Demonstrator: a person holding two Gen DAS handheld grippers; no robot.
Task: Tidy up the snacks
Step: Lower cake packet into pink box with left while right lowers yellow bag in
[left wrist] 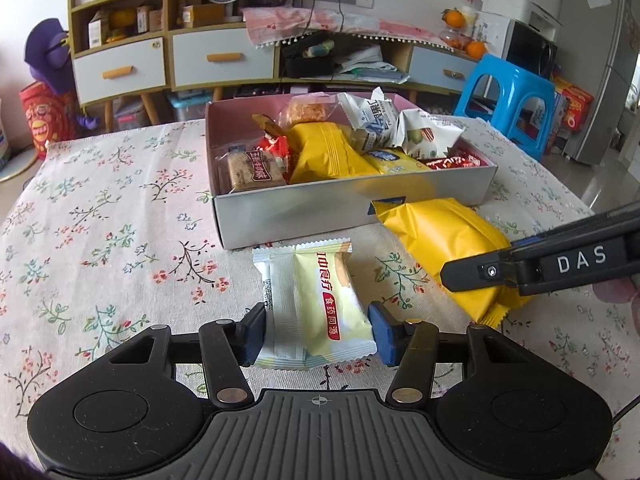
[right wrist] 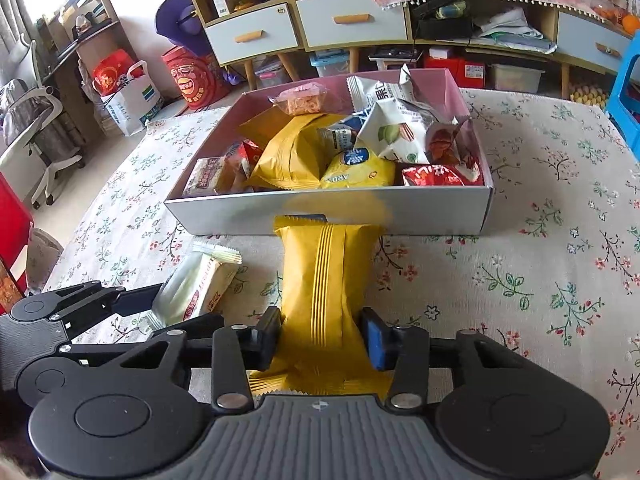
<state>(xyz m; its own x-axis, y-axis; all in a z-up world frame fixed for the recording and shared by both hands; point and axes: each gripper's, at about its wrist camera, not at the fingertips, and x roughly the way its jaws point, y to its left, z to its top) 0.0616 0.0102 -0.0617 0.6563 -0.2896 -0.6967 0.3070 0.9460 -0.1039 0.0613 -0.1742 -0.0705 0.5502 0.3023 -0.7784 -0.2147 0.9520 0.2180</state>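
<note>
two snack packets (left wrist: 316, 304) (right wrist: 324, 292) gripped, perhaps ten boxed (left wrist: 352, 204).

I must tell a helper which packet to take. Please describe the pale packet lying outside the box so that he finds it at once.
Find the grey box on the flowered cloth. Just before its near wall lie two packets. Yours is the pale packet with red lettering, left of the plain yellow packet.

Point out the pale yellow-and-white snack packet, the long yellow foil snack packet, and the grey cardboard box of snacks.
Pale yellow-and-white snack packet (left wrist: 320, 304), left wrist view, printed front.
Long yellow foil snack packet (right wrist: 326, 280), right wrist view, ribbed centre seam.
Grey cardboard box (right wrist: 224, 216), right wrist view, near outer wall.
</note>
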